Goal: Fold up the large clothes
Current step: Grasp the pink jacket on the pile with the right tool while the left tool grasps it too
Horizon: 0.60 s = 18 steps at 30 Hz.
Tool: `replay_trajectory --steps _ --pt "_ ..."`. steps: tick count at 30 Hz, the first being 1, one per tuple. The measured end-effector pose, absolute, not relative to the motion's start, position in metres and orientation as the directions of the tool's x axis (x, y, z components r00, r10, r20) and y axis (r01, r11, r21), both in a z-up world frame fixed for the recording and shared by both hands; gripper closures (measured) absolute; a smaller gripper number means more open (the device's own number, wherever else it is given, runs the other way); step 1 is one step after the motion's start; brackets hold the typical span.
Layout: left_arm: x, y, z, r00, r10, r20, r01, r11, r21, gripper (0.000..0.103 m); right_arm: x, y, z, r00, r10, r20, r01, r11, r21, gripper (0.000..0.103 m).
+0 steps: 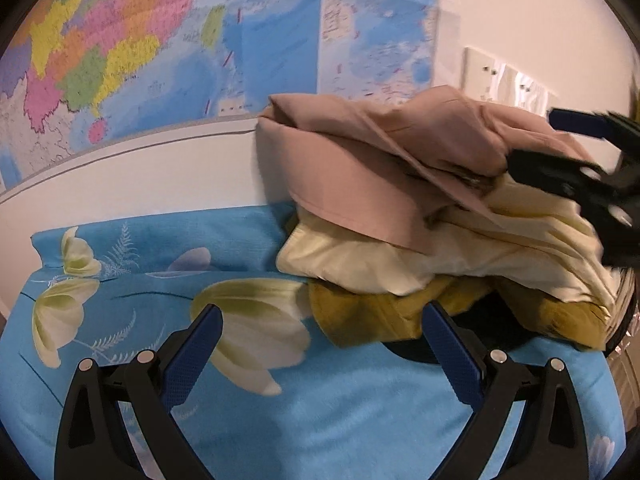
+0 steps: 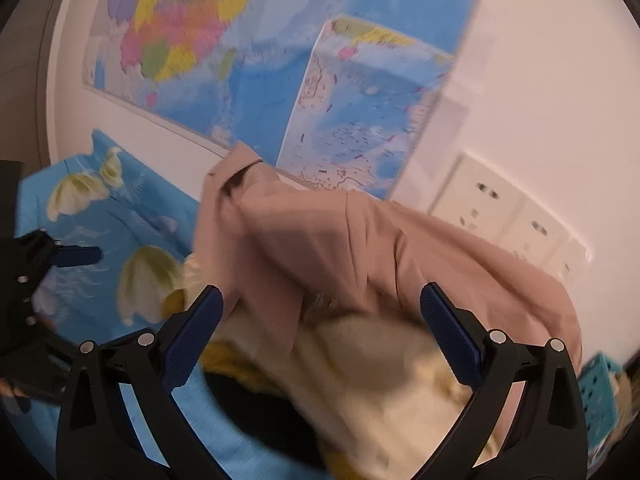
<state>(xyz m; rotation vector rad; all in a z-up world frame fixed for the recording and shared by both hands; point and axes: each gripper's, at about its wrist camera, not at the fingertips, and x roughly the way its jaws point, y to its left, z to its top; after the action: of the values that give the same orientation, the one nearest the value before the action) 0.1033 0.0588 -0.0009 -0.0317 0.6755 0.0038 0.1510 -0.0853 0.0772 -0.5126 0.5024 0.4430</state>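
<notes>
A pile of clothes lies on the blue flowered bed sheet (image 1: 280, 420) against the wall. A dusty-pink garment (image 1: 360, 152) is on top, over a cream one (image 1: 360, 264), a mustard one (image 1: 360, 320) and something black (image 1: 408, 350). My left gripper (image 1: 320, 316) is open just in front of the pile's near edge, with nothing between its fingers. My right gripper (image 1: 534, 140) comes in from the right at the pink garment's edge. In the right wrist view the right gripper (image 2: 322, 298) is open, hovering over the pink garment (image 2: 320, 248) and the cream one (image 2: 360, 380). That view is blurred.
A large coloured map (image 1: 160, 60) hangs on the white wall behind the bed. Wall sockets (image 2: 500, 208) sit to the right of the pile. A teal basket (image 2: 600, 384) shows at the lower right. The sheet left of the pile (image 1: 120, 280) carries no clothes.
</notes>
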Motion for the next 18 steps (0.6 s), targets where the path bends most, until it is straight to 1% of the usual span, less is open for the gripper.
replay_trajectory --steps 5,6,8,9,10,11,12,13,14,15,16,17,18 --pt "0.125 0.073 -0.008 0.768 0.020 -0.640 -0.042 0.999 -0.018 0.007 0.196 -0.065 0.069 0.758 0.249 -0.603 -0.548 0.745 -0.380 0.006" --pt "0.128 0.077 -0.009 0.765 0.025 -0.643 -0.047 0.999 -0.018 0.007 0.206 -0.058 0.065 0.753 0.229 -0.617 -0.549 0.735 -0.398 0.006" --pt "0.135 0.083 -0.012 0.759 0.031 -0.650 -0.061 0.998 -0.023 0.007 0.216 -0.047 0.058 0.730 0.231 -0.643 -0.589 0.690 -0.420 0.006" --pt "0.137 0.086 -0.013 0.756 0.036 -0.653 -0.068 0.997 -0.023 0.007 0.220 -0.041 0.053 0.742 0.207 -0.638 -0.582 0.672 -0.458 0.006" --pt "0.141 0.090 -0.015 0.753 0.044 -0.657 -0.077 0.997 -0.021 0.007 0.222 -0.037 0.050 0.743 0.200 -0.639 -0.585 0.658 -0.474 0.008" --pt "0.143 0.092 -0.016 0.751 0.048 -0.658 -0.080 0.997 -0.019 0.007 0.224 -0.036 0.050 0.737 0.215 -0.641 -0.597 0.651 -0.468 0.030" --pt "0.144 0.094 -0.017 0.751 0.050 -0.659 -0.082 0.996 -0.018 0.007 0.226 -0.037 0.052 0.722 0.236 -0.650 -0.613 0.653 -0.444 0.044" --pt "0.147 0.097 -0.019 0.749 0.057 -0.660 -0.086 0.996 -0.012 0.007 0.230 -0.039 0.057 0.701 0.244 -0.670 -0.623 0.666 -0.409 0.060" --pt "0.148 0.099 -0.020 0.749 0.058 -0.660 -0.086 0.996 -0.010 0.007 0.231 -0.041 0.062 0.696 0.254 -0.671 -0.622 0.681 -0.388 0.067" --pt "0.150 0.102 -0.021 0.749 0.056 -0.660 -0.084 0.996 -0.011 0.007 0.230 -0.049 0.074 0.704 0.273 -0.655 -0.613 0.699 -0.368 0.071" --pt "0.152 0.105 -0.021 0.750 0.055 -0.659 -0.082 0.997 -0.011 0.007 0.226 -0.055 0.082 0.715 0.279 -0.642 -0.602 0.712 -0.362 0.078" --pt "0.154 0.107 -0.021 0.753 0.053 -0.656 -0.078 0.997 -0.009 0.007 0.222 -0.066 0.096 0.725 0.303 -0.618 -0.595 0.728 -0.341 0.082" --pt "0.156 0.110 -0.020 0.758 0.050 -0.650 -0.073 0.997 -0.009 0.007 0.218 -0.074 0.107 0.737 0.317 -0.597 -0.585 0.742 -0.328 0.084"
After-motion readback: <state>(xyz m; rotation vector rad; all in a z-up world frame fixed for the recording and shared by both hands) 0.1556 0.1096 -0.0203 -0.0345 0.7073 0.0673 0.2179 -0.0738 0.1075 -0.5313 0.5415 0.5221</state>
